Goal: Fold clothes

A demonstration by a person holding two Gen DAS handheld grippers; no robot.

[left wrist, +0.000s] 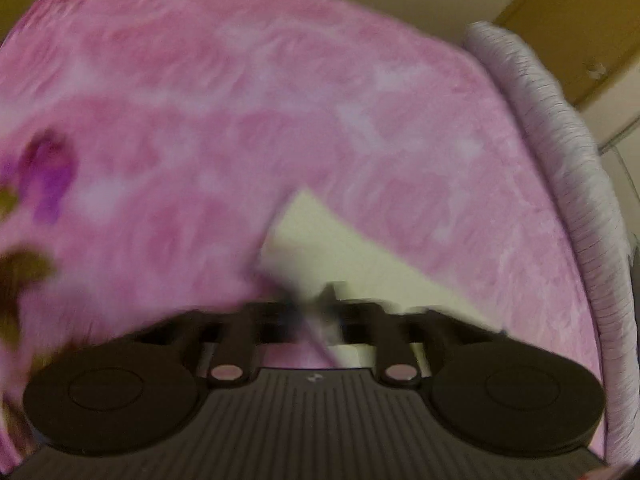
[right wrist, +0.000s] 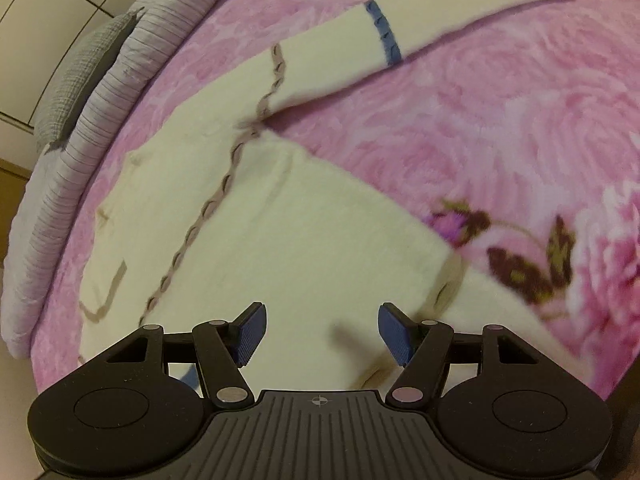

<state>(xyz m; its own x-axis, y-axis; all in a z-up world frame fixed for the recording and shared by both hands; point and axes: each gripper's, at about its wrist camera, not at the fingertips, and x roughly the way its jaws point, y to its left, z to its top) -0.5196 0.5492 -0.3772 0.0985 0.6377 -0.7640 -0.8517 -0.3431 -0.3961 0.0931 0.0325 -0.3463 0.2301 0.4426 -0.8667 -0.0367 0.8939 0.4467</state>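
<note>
A cream sweater (right wrist: 280, 216) lies spread on the pink floral blanket (right wrist: 500, 92). One sleeve (right wrist: 420, 16), ringed by a blue stitched band, reaches toward the upper right, and a brown stitched seam runs down the body. My right gripper (right wrist: 323, 334) hovers over the sweater's lower part, open, its blue pads (right wrist: 250, 334) wide apart with nothing between them. The left wrist view is blurred. There my left gripper (left wrist: 320, 308) is shut, and a pointed flap of the cream sweater (left wrist: 340, 248) runs right into its fingertips, seemingly pinched there.
Grey ribbed pillows (right wrist: 80, 128) line the blanket's edge, also the pillows (left wrist: 560, 152) at the right of the left wrist view. A wooden cabinet (left wrist: 580, 20) stands beyond them. A dark butterfly print (right wrist: 532, 264) marks the blanket near the sweater's hem.
</note>
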